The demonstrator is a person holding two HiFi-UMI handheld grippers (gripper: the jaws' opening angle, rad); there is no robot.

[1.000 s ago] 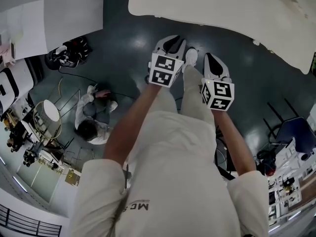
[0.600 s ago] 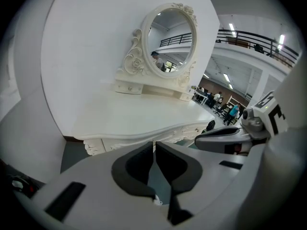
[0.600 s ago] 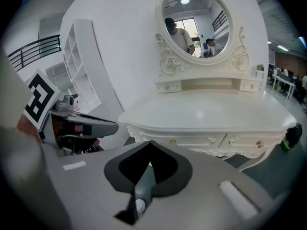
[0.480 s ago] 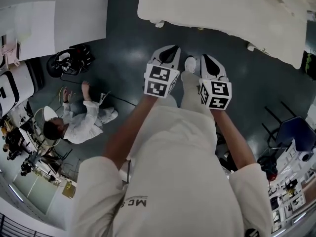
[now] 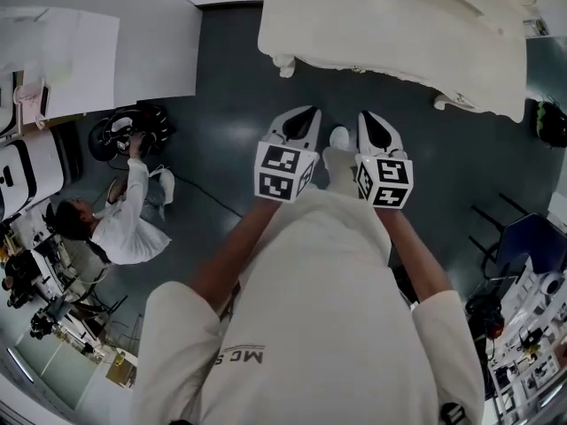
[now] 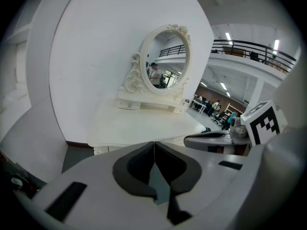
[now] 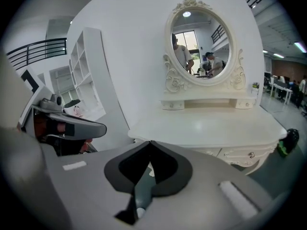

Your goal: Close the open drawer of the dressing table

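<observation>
The cream dressing table (image 5: 399,34) stands across the floor ahead of me. Its oval mirror (image 7: 201,44) and its knobbed drawer fronts (image 7: 249,155) show in the right gripper view; from here no drawer visibly stands out. My left gripper (image 5: 301,118) is held in the air short of the table, its jaws closing until the tips meet (image 6: 154,143), with nothing between them. My right gripper (image 5: 376,122) hangs beside it, shut and empty (image 7: 150,142). Both point at the tabletop (image 6: 144,123) without touching it.
A person (image 5: 106,224) sits on the dark floor at the left, reaching to a black bag (image 5: 124,131). A white partition (image 5: 151,51) stands left of the table. A blue chair (image 5: 532,237) and cluttered benches lie at the right. White shelves (image 7: 86,80) are left of the mirror.
Both grippers have risen and come nearer the dressing table, which now fills more of the view's top. The left jaws have come together. The person on the floor has shifted left.
</observation>
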